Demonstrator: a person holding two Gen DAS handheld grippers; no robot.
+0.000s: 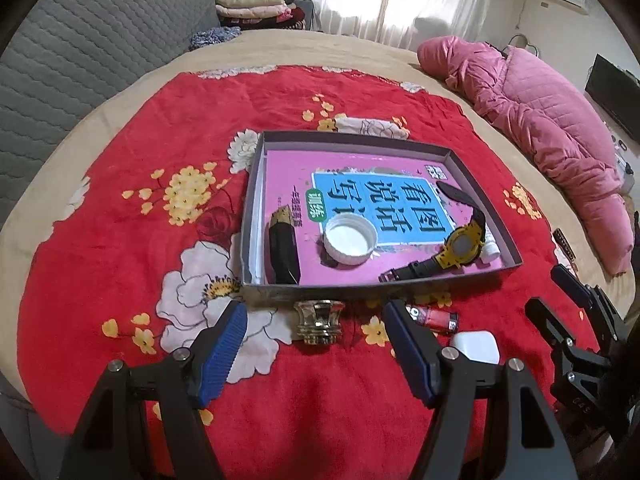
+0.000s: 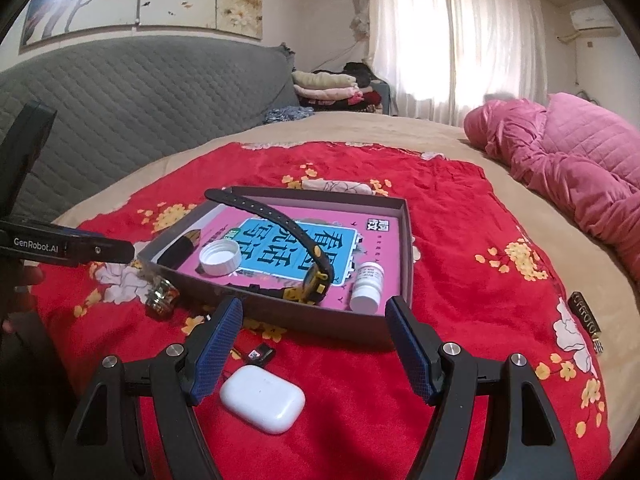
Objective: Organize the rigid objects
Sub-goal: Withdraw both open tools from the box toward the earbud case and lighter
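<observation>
We see the red floral blanket (image 1: 120,220) under a shallow grey cardboard tray (image 1: 312,294) at twelve o'clock, blocking both wide-open, empty grippers (image 1: 314,340) (image 2: 314,334), the white earbud case (image 2: 262,398) and the gold metal cap (image 1: 318,320).

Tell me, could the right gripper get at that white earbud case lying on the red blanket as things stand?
Probably yes. The white earbud case lies on the red blanket just ahead of the right gripper, whose jaws stand wide and empty. Nothing lies over it; the tray sits farther off.
</observation>
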